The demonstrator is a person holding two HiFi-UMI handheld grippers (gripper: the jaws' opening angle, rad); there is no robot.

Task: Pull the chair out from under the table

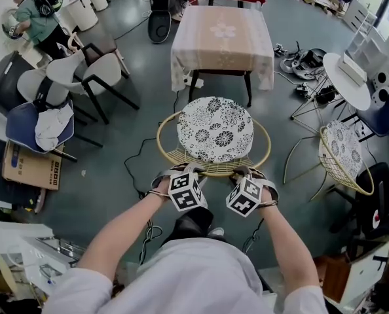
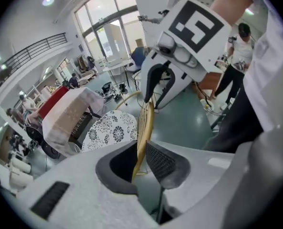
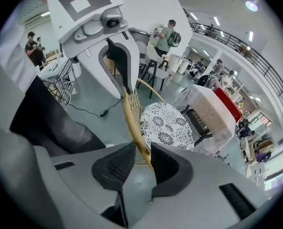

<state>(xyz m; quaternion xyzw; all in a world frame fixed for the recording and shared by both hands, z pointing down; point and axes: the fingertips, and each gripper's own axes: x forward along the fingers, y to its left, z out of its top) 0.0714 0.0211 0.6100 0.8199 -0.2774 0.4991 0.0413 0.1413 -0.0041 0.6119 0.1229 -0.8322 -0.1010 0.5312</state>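
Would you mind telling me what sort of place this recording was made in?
Probably a large open workshop or lab hall, not a home: mismatched chairs and a cloth-covered table stand on a bare floor strewn with cables, and a railed mezzanine runs above.

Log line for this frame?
chair: out from under table | left gripper: open, rim between jaws | right gripper: open, rim between jaws

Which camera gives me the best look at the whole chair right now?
The head view. It shows the chair from above, with the patterned cushion inside the rattan rim, standing clear of the table. The left and right gripper views show only a close stretch of that rim, edge-on, with part of the cushion beyond.
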